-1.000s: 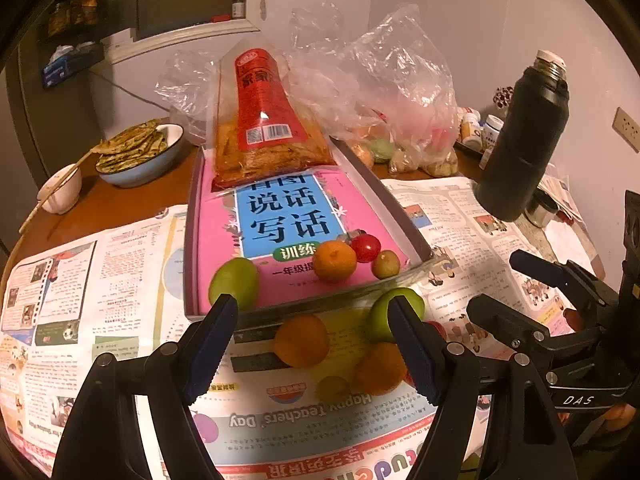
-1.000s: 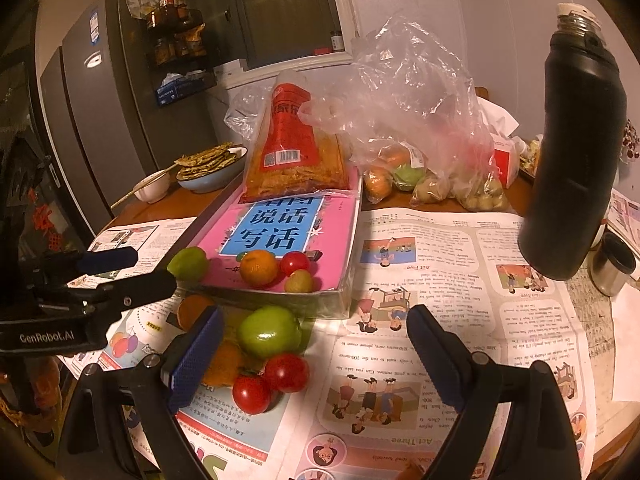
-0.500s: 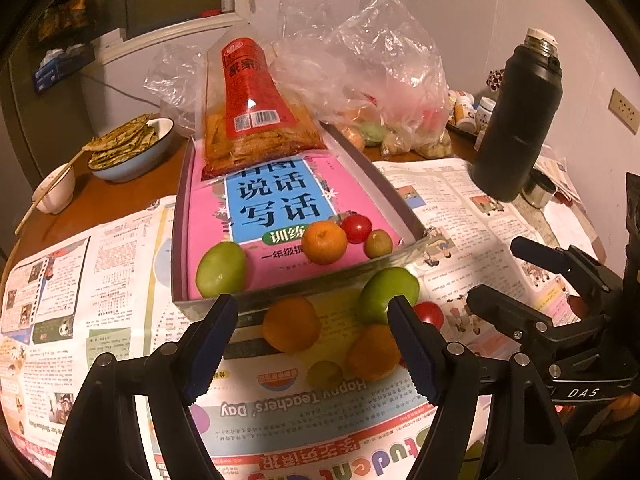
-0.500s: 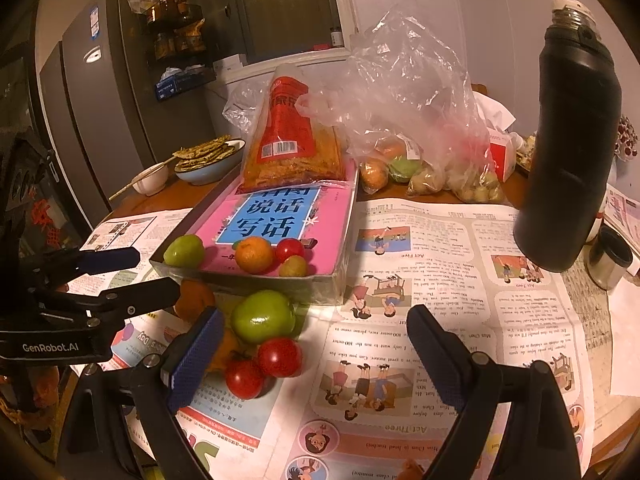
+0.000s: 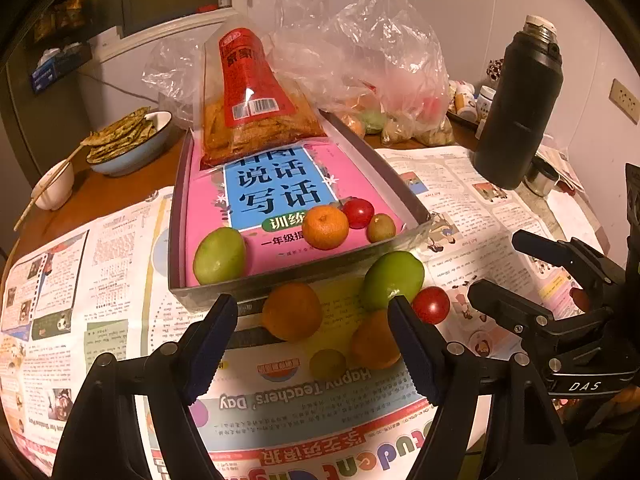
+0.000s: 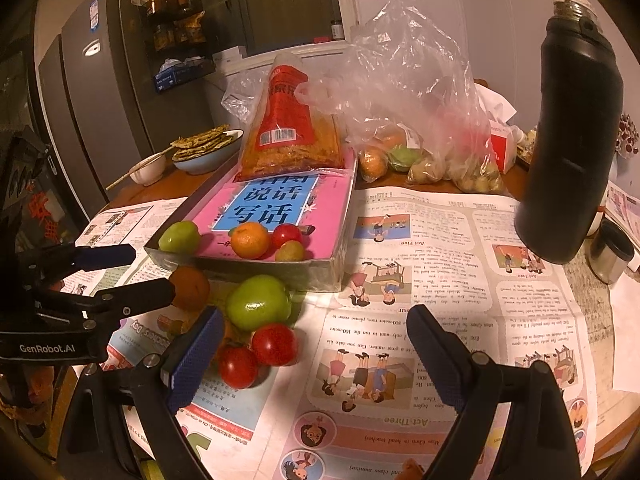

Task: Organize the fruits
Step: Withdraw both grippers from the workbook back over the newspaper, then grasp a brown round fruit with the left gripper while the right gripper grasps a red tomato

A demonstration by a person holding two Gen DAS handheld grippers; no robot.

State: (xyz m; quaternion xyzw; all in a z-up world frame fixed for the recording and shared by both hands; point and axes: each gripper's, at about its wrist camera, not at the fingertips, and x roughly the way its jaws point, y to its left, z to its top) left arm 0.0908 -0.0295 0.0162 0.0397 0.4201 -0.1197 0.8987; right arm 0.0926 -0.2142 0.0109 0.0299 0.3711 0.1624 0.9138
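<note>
On the newspaper (image 5: 120, 264) spread over the counter (image 5: 120, 188), a loose cluster of fruit lies just in front of a shallow grey tray (image 5: 176, 240): a large green fruit (image 5: 394, 278), an orange (image 5: 292, 312) beside it, a second orange (image 5: 374, 346) nearer the camera, a small yellowish-green fruit (image 5: 328, 364) between the two oranges, and a red tomato (image 5: 431, 305) at the green fruit's right; the right wrist view shows a second tomato (image 6: 238, 366) touching the first one. Inside the tray, on a pink book (image 5: 352, 184), sit a green fruit at the near left corner (image 5: 219, 256), a tangerine (image 5: 325, 227), a red tomato (image 5: 358, 213) touching it and a small olive-coloured fruit (image 5: 381, 228) just right of them. A red-labelled snack bag (image 5: 252, 92) leans at the tray's far end. The left tongs (image 5: 312, 344) hang over the loose cluster with jaws wide apart and nothing gripped; the first orange and the small fruit show between the fingers. The right tongs (image 6: 314, 350) are also spread wide and empty, above the newspaper just right of the tomatoes. Behind the tray stand clear plastic bags (image 5: 372, 52) holding more produce, and to the right a tall black flask (image 5: 516, 108). At the far left are a blue bowl (image 5: 132, 156) of flat cakes and a small white bowl (image 5: 54, 190) with chopsticks across it.
</note>
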